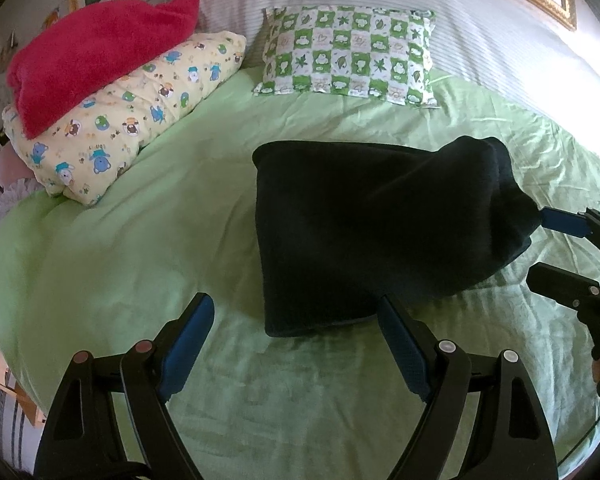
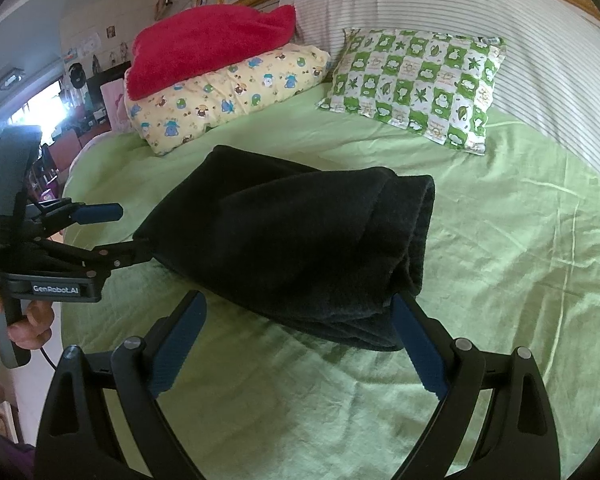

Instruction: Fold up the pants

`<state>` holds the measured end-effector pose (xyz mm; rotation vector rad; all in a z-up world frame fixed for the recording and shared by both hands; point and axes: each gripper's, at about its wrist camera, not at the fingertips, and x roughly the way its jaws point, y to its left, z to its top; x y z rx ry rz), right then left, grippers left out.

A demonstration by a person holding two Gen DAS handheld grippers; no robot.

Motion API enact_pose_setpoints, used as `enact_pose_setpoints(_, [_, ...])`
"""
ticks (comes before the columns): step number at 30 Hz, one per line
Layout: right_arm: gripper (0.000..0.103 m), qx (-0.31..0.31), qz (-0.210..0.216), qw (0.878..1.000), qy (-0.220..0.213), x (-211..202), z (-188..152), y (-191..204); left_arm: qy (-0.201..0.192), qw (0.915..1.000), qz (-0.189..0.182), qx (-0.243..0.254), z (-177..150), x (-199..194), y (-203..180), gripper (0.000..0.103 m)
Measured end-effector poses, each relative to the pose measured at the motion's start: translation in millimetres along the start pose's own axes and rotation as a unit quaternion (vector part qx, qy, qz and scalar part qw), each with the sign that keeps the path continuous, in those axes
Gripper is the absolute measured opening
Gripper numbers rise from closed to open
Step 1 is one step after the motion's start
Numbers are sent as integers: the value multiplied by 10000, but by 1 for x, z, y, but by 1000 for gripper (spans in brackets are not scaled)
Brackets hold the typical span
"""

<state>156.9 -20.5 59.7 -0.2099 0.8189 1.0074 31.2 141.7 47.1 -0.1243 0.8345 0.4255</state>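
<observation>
The dark pants (image 1: 380, 236) lay folded into a thick bundle near the middle of the green sheet (image 1: 140, 240) that covered the bed, with two pillows and a red towel (image 1: 96, 56) well beyond them toward the headboard. In the left wrist view, the left gripper (image 1: 296, 344) stood with its jaws spread wide and nothing between them, the blue pad of its right finger just at the near edge of the bundle, though whether it touched the cloth could not be told. In the right wrist view, the right gripper (image 2: 300, 336) was likewise spread wide, its right finger pressed against or tucked just under the bundle's near right corner (the fabric hid the tip, so which one it was stayed unclear), while its left finger stood apart from the cloth over bare sheet. The same view showed the left gripper at the bundle's left side, its jaws apart, one finger reaching to the cloth's edge. The towel lay on top of the yellow cartoon-print pillow (image 2: 228, 92), and the green-and-white checked pillow (image 2: 416, 84) sat beside it against the striped headboard cushion (image 2: 440, 4).
</observation>
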Motion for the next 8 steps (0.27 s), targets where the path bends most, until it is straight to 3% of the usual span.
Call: enact_pose_setpoints(8, [93,94,22,9999,-69,-4,-4,-1,81,9999,-119,-95,3,-2,1,85])
